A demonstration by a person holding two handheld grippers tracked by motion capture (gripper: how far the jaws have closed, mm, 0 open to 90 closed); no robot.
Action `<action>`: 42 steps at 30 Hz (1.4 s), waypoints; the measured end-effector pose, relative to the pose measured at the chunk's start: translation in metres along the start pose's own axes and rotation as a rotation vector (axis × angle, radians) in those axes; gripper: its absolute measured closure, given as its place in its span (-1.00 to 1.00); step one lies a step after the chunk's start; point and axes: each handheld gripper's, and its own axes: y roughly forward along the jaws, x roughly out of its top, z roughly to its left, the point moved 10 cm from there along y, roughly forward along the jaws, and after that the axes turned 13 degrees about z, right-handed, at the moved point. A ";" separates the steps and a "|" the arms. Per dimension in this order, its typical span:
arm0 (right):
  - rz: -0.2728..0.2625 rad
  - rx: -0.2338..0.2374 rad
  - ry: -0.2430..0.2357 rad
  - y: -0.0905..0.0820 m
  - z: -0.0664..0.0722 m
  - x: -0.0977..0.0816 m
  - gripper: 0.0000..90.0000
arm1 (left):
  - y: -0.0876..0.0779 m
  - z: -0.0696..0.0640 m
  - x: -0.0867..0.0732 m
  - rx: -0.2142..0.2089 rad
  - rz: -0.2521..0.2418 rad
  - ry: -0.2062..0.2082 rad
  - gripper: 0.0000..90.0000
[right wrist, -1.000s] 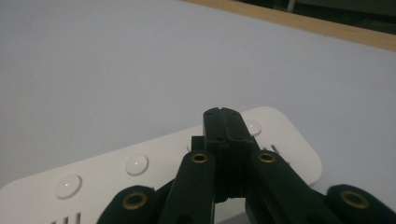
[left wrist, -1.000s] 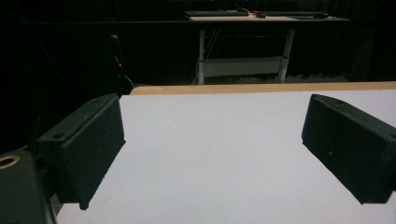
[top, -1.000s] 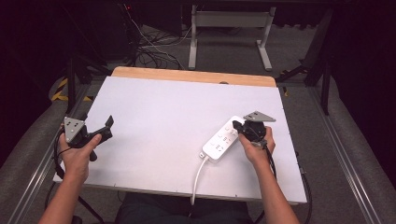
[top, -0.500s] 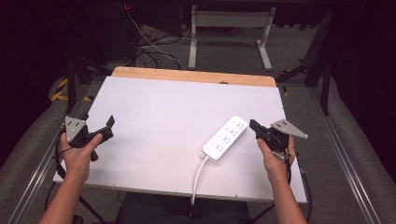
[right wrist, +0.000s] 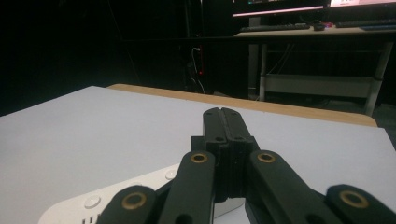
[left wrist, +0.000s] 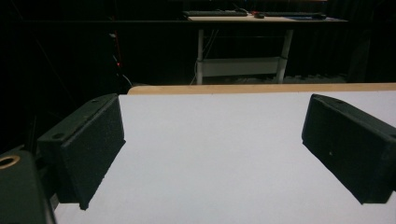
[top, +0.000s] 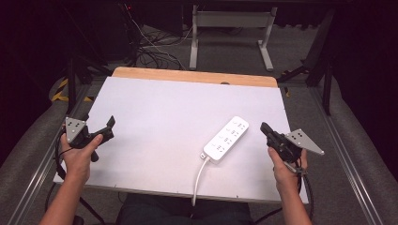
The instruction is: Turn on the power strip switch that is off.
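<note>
Right black two-jaw gripper (top: 266,129) pulled away from the long white plastic power strip (top: 226,139), off toward the right edge of the flat white table top (top: 155,117). Earlier right on the near end of that strip, touching it; now just beside it with a small gap, jaws pressed together on nothing. Strip itself turned a little and slid up the table, now lying slanted with its white cord (top: 199,180) trailing off the near edge.
</note>
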 end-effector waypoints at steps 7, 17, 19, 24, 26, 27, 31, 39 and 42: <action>0.002 0.003 -0.010 0.002 0.002 0.000 1.00 | -0.001 0.002 -0.001 0.002 0.006 0.000 -0.86; 0.000 -0.018 0.046 0.004 -0.004 0.000 -0.10 | -0.001 0.001 -0.001 0.001 0.007 0.001 -0.86; 0.007 -0.022 0.055 0.006 -0.005 -0.001 -0.41 | -0.001 0.001 -0.001 0.003 0.007 0.004 -0.86; 0.019 -0.021 0.066 0.008 -0.006 -0.003 -0.71 | -0.001 0.002 -0.001 0.003 0.007 0.003 -0.86; 0.019 -0.023 0.066 0.009 -0.006 -0.003 -0.76 | -0.001 0.002 -0.001 0.003 0.007 0.003 -0.86; 0.018 -0.021 0.064 0.009 -0.006 -0.003 -0.78 | -0.001 0.002 -0.001 0.003 0.007 0.003 -0.86; 0.016 -0.018 0.058 0.009 -0.006 -0.003 -0.83 | -0.001 0.002 -0.001 0.003 0.007 0.004 -0.86; 0.020 -0.017 0.054 0.009 -0.005 -0.003 -0.81 | 0.000 0.001 -0.001 0.002 0.007 0.003 -0.86; 0.019 -0.018 0.054 0.009 -0.005 -0.003 -0.81 | 0.000 0.001 -0.001 0.001 0.008 0.006 -0.86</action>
